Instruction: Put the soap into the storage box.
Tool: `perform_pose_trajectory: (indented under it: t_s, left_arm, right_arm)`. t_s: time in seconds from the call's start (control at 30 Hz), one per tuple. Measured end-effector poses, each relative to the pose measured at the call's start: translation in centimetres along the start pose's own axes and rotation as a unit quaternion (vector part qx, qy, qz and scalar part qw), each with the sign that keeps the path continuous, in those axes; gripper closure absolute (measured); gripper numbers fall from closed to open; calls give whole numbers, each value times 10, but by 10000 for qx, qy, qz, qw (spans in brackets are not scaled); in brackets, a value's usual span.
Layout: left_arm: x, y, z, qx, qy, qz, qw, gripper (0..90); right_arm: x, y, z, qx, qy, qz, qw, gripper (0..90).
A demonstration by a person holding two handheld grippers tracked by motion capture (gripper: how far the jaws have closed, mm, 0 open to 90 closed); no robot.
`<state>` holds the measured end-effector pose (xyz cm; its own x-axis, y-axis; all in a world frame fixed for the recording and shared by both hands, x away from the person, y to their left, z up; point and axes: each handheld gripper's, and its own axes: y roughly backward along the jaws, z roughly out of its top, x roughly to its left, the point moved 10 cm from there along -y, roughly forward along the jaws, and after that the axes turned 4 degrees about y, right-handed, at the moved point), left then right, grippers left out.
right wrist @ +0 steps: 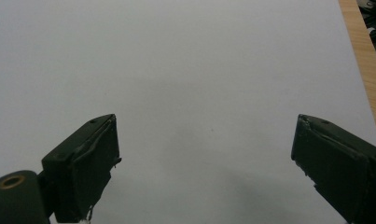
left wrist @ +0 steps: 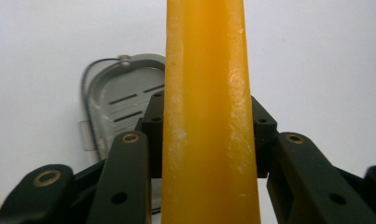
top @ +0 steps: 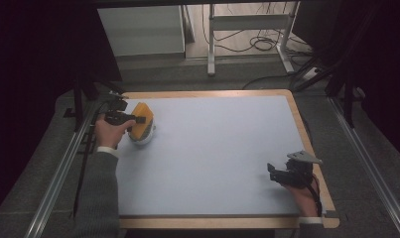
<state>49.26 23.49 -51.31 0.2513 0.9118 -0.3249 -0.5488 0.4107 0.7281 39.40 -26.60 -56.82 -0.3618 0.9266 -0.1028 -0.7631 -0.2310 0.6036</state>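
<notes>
We are clamping the left gripper (top: 139, 119) on the yellow soap bar (left wrist: 209, 116), holding it edge-up over the grey soap dish (left wrist: 113, 93) at the frame's upper left, likely for placing. We are resting the right gripper (top: 273, 171) lower right, jaws apart.

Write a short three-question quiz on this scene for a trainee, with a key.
1. True or false: the left claw is shut on the yellow soap bar.
2. What lies under the bar? A) a grey soap dish B) a red bowl C) a book
3. Fill in: the right claw is ___ above the white mat.

Key: 1 true; 2 A; 3 open.
</notes>
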Motion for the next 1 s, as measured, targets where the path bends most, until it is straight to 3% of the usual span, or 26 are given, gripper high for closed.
perform_pose_trajectory:
  t_s: [0.13, 0.43, 0.6, 1.0]
  left_arm:
    - [2, -2, 3, -132, 95, -50, 9999, 608]
    - [15, -18, -1, -25, 302, 31, 9995, 607]
    - [15, -20, 0, -93, 299, -28, 9995, 608]
    - [24, -28, -8, -23, 407, 137, 9991, 607]
  right_arm:
    - [0, 0, 0, -3, 10, 0, 10000, 75]
    - [-2, 0, -1, 8, -13, 0, 10000, 75]
    - [-2, -2, -2, 35, -2, 3, 10000, 75]
    - [-1, -3, -3, 48, -2, 2, 10000, 75]
